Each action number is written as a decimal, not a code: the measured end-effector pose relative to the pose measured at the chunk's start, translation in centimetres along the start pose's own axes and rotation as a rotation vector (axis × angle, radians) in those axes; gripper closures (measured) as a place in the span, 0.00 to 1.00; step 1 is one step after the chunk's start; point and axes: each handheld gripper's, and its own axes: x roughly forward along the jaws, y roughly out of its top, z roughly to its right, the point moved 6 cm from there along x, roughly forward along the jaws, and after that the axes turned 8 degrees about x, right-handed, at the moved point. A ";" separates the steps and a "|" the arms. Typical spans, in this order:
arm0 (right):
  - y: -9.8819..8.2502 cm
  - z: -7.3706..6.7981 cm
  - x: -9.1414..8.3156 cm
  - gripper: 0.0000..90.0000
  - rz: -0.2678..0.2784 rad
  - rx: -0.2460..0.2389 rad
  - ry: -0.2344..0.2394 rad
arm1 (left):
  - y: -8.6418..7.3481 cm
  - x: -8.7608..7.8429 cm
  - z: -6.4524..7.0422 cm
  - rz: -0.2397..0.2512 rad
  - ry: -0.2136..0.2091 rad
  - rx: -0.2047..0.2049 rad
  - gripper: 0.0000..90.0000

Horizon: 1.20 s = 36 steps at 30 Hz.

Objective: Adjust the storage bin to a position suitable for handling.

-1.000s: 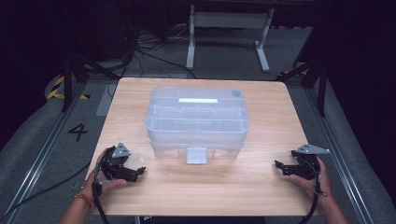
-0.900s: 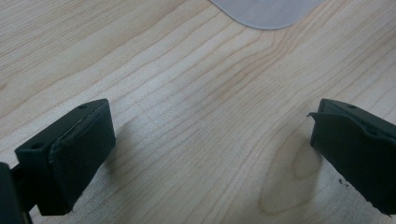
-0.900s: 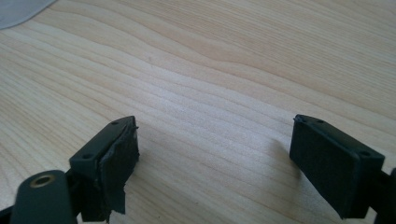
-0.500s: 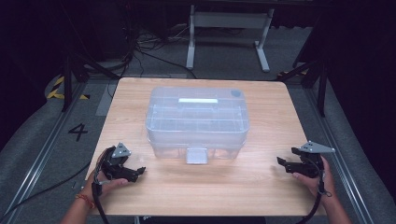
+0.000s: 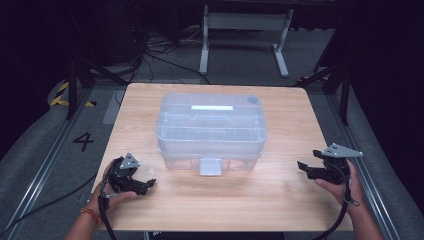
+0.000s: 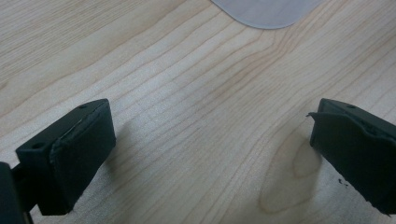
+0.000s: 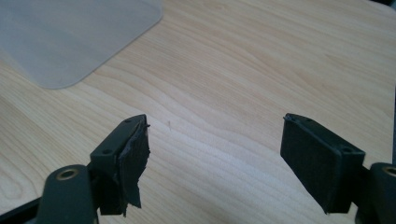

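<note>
Box: a clear plastic storage box [image 5: 211,131] stands upright at mid-desk with its lid on, slightly toward the far edge.
Long axis: it runs left to right across the high view, parallel to the desk's near and far edges.
Facing: the front latch tab [image 5: 210,166] points at the person; a pale handle strip [image 5: 212,107] lies flat along the lid, in line with the long axis.
Desk: a light wood desk [image 5: 280,200] with rounded corners, dark floor on all sides.
Left gripper: the left gripper [image 5: 148,183] sits low at the near-left corner, held in 1 hand, fingers aimed right along the near edge; its own view shows them spread wide over bare wood with nothing between them, and a rounded corner of the box [image 6: 267,10] at the top.
Right gripper: the right gripper [image 5: 302,167] is held just above the near-right part of the desk, close to the right edge, fingers aimed left toward the box. Its jaws have just been closing a little yet stand well apart, with only wood grain between them; a corner of the box [image 7: 70,37] shows at upper left.
Open room: a broad bare strip lies between the box front and the near edge, and clear margins run on both short sides of the box.
Edges: both grippers are well apart from the box.
</note>
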 end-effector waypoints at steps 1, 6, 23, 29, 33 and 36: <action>0.2 -0.1 -0.1 0.27 0.001 -0.005 -0.002 | 0.0 0.0 0.0 0.001 0.000 -0.002 0.01; 1.3 -0.4 -0.3 0.27 0.013 -0.021 0.001 | 0.0 0.0 0.0 0.001 0.000 -0.002 0.01; 4.4 -2.1 -0.8 0.28 0.056 -0.075 0.033 | 0.0 0.0 0.0 0.001 0.000 -0.002 0.01; 5.7 -2.4 -1.1 0.28 0.075 -0.089 0.036 | 0.0 0.0 0.0 0.001 0.000 -0.002 0.01; 6.7 -2.6 -1.1 0.28 0.089 -0.100 0.037 | 0.0 0.0 0.0 0.001 0.000 -0.002 0.01; 7.4 -2.8 -1.1 0.29 0.105 -0.108 0.038 | 0.0 0.0 0.0 0.001 0.000 -0.002 0.01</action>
